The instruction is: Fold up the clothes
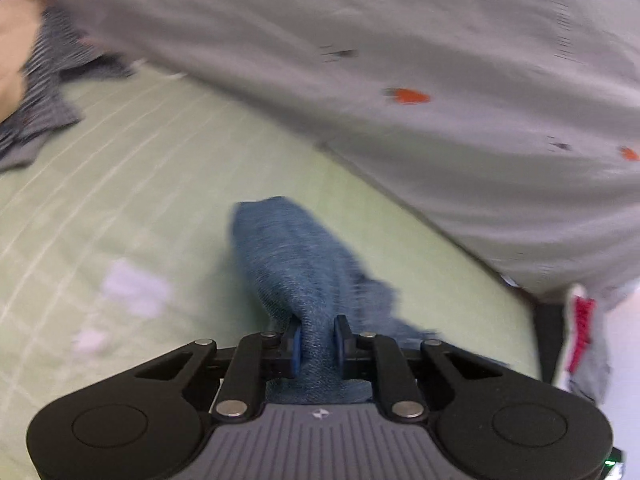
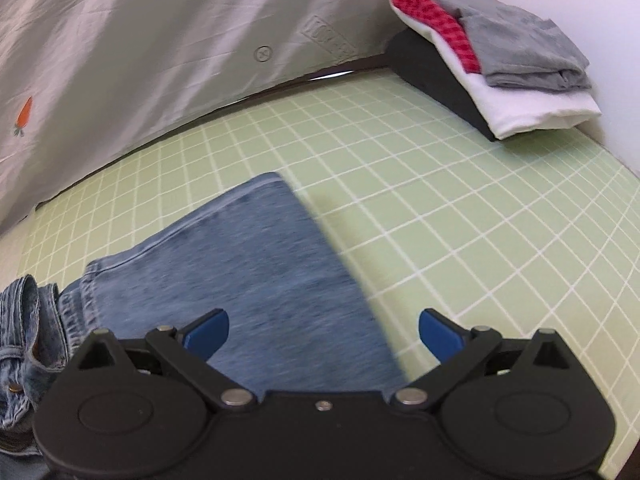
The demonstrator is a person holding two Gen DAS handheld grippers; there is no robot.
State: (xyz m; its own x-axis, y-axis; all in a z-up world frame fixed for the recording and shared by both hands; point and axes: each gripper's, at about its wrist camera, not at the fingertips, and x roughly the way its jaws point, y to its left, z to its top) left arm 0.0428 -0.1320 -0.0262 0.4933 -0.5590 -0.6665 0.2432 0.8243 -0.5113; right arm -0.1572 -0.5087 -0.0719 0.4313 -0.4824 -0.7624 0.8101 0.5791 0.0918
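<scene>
Our left gripper (image 1: 317,342) pinches a bunched jeans (image 2: 256,280) leg; our right gripper (image 2: 323,336) hangs wide open above denim lying mid-mat (image 2: 480,208). With one grip, the fold could slump crooked.

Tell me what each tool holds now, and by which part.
The left tool is shut on a bunched fold of the jeans; which part is unclear. The right tool is open above them and holds nothing.

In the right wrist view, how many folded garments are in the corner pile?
4 visible: a grey piece on top, a red patterned one beside it, a white one underneath, and a black one at the bottom. More may be hidden inside the pile.
</scene>
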